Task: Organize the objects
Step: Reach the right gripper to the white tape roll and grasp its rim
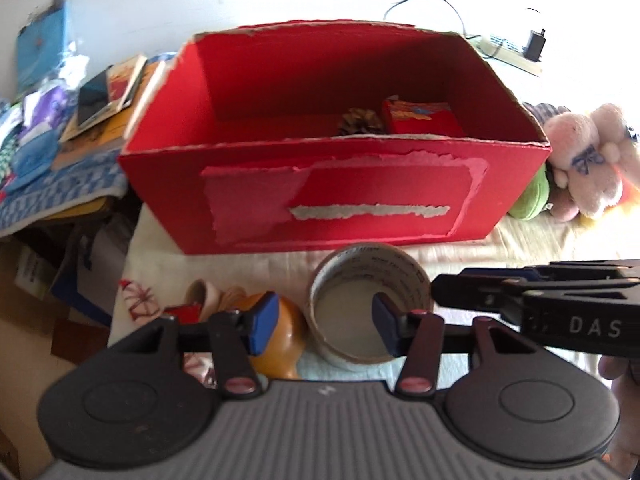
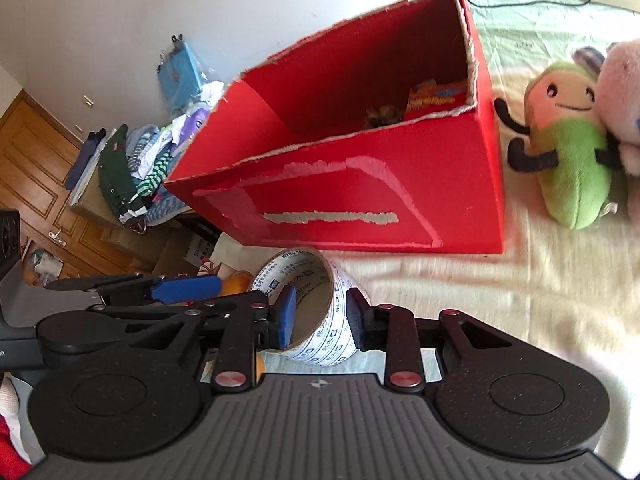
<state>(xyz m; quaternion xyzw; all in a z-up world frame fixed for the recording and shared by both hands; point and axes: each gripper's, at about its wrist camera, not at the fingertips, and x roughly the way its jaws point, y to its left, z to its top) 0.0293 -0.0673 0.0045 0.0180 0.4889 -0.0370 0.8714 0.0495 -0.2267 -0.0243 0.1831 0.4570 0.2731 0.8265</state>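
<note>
A pale cloth-covered table [image 2: 540, 280] carries a large red cardboard box [image 1: 336, 184] with torn, ragged top edges and an open top. Inside the box, toward its right end, sit a pine cone [image 1: 360, 122] and, just beside it, a small red packet [image 1: 420, 117]. To the right of the box lie two soft toys touching each other: a pink plush animal [image 1: 588, 156] and a green plush figure with a smiling face [image 2: 568, 148]. To the left of the box, a heap of folded clothes [image 2: 136, 164] and a stack of books [image 1: 108, 100] rest on a separate surface. In front of the box, near its front wall, a roll of tape [image 2: 320, 320] is tilted up off the cloth. The right claw [image 2: 320, 316] is clamped on the roll's wall, one blue pad inside the ring and the other outside. The left claw [image 1: 324, 320] stands apart, empty, one pad over an orange rounded object [image 1: 280, 340] just left of the roll, the other in front of the roll's hollow.
</note>
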